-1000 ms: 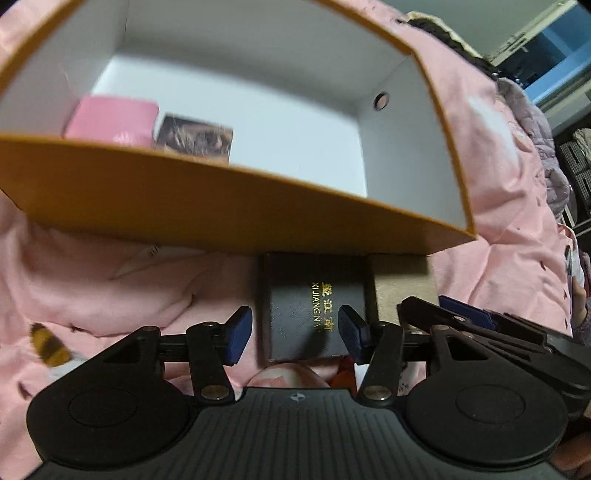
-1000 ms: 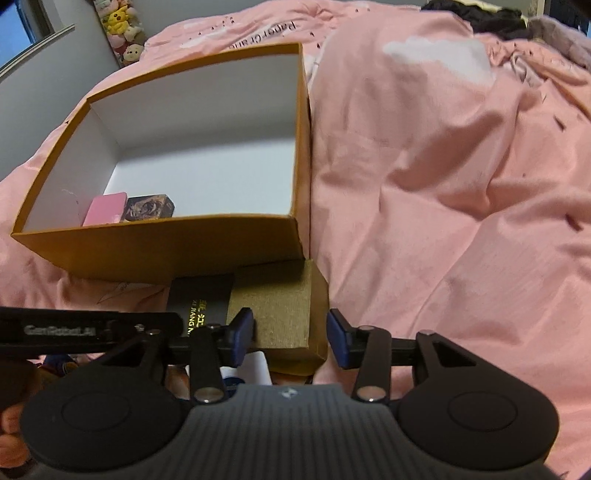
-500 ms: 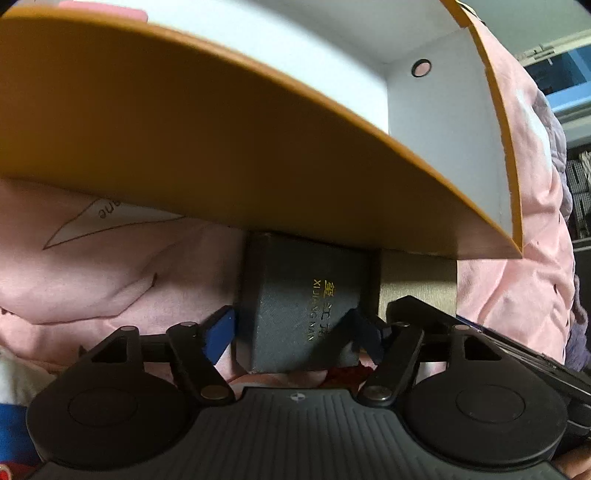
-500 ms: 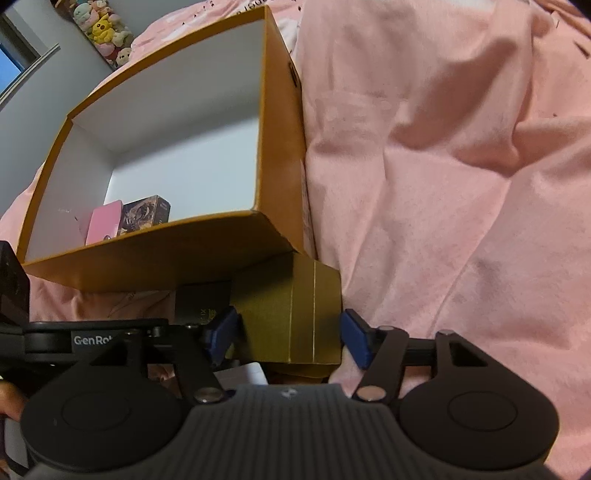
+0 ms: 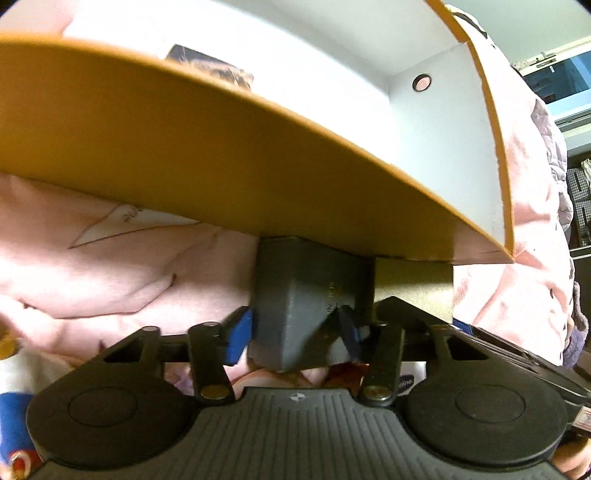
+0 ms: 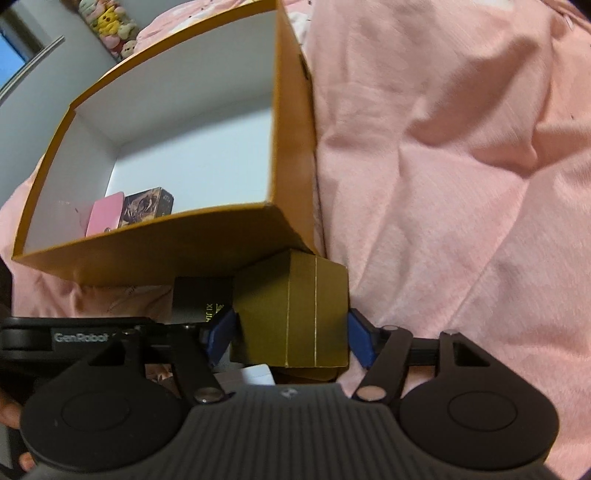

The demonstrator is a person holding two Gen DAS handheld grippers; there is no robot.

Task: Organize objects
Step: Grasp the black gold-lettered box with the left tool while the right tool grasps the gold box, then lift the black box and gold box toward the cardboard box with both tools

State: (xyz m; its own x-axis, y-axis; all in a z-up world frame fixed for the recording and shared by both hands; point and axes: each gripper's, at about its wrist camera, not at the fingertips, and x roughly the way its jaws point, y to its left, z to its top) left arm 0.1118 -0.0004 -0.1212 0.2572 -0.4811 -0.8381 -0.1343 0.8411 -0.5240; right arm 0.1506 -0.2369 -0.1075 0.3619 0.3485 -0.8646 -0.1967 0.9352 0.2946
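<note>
While the orange box [image 6: 155, 254] is sitting on the pink blanket [image 6: 461, 184], the black box [image 5: 303, 306] is being squeezed between the left tongs [image 5: 295, 330], and the gold box [image 6: 295, 317] is being squeezed between the right tongs [image 6: 291, 334], just beside it.

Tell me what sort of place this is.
Most likely a bedroom: the orange box sits on a rumpled pink bedspread, with plush toys by the wall.
</note>
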